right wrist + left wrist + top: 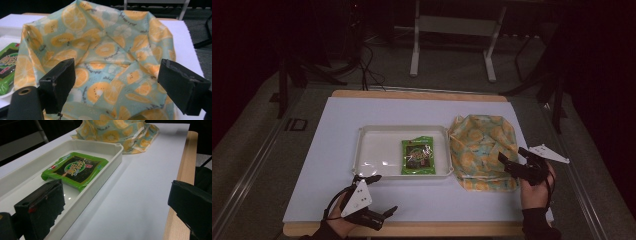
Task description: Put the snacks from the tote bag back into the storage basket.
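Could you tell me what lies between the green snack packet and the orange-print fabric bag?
In the high view, just the right wall of the white plastic tray separates the green snack packet from the orange-print fabric bag.

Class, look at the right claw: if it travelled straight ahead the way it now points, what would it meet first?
Most likely the fruit-print cloth bag. The right claw stands open with the bag's crumpled fabric directly between and beyond its jaws; how close they already are is hard to judge.

Near strip: bare white mat (437,200) — free passage.
Middle: tray (362,150) left, fruit-print bag (482,145) right — both block.
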